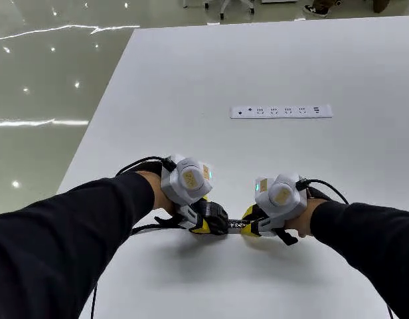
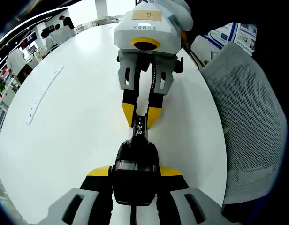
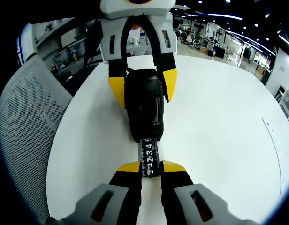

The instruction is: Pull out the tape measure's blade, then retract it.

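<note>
A black tape measure case [image 2: 135,171] sits between the yellow-tipped jaws of my left gripper [image 2: 135,171], which is shut on it. In the right gripper view the same case [image 3: 145,104] lies on the white table straight ahead. A short stretch of black blade with white numbers [image 3: 148,157] runs out of it, and my right gripper [image 3: 148,168] is shut on the blade's end. From the head view the left gripper [image 1: 206,224] and right gripper [image 1: 249,228] face each other close together near the table's front edge, the blade [image 1: 236,224] bridging them.
A white power strip [image 1: 281,111] lies flat further back on the white table [image 1: 257,60]. A grey mesh chair [image 2: 250,122] stands beside the table. Black cables [image 1: 135,164] trail from the grippers. Glossy floor borders the table's left edge.
</note>
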Tool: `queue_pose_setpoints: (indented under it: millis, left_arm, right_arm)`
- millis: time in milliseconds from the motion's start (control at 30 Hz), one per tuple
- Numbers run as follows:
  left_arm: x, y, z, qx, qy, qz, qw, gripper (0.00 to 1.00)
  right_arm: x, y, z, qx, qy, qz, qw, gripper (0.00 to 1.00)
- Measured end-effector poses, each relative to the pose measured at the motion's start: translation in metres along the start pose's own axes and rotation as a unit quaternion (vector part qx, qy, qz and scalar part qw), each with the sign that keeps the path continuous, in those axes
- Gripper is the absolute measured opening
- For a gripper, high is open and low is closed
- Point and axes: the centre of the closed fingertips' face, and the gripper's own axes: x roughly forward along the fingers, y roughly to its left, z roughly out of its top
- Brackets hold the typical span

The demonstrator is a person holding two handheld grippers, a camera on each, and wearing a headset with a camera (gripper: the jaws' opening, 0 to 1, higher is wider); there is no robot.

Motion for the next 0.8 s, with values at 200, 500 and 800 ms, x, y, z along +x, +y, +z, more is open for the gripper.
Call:
queue_pose_setpoints:
  millis: [200,500,800]
  left_arm:
    - [0.000,0.000,0.001,-0.003,-0.003,0.002,1.0000,0.32]
    - [0.000,0.000,0.001,-0.007,-0.005,0.004,1.0000,0.32]
    - [0.000,0.000,0.001,-0.008,-0.006,0.006,0.9999,0.32]
  right_arm:
    - [-0.003,0.000,-0.004,0.001,-0.003,-0.004,1.0000,0.10]
    - [-0.008,-0.002,-0.010,0.006,-0.003,-0.007,1.0000,0.10]
    - [-0.015,-0.003,-0.018,0.011,-0.001,-0.006,0.9999,0.10]
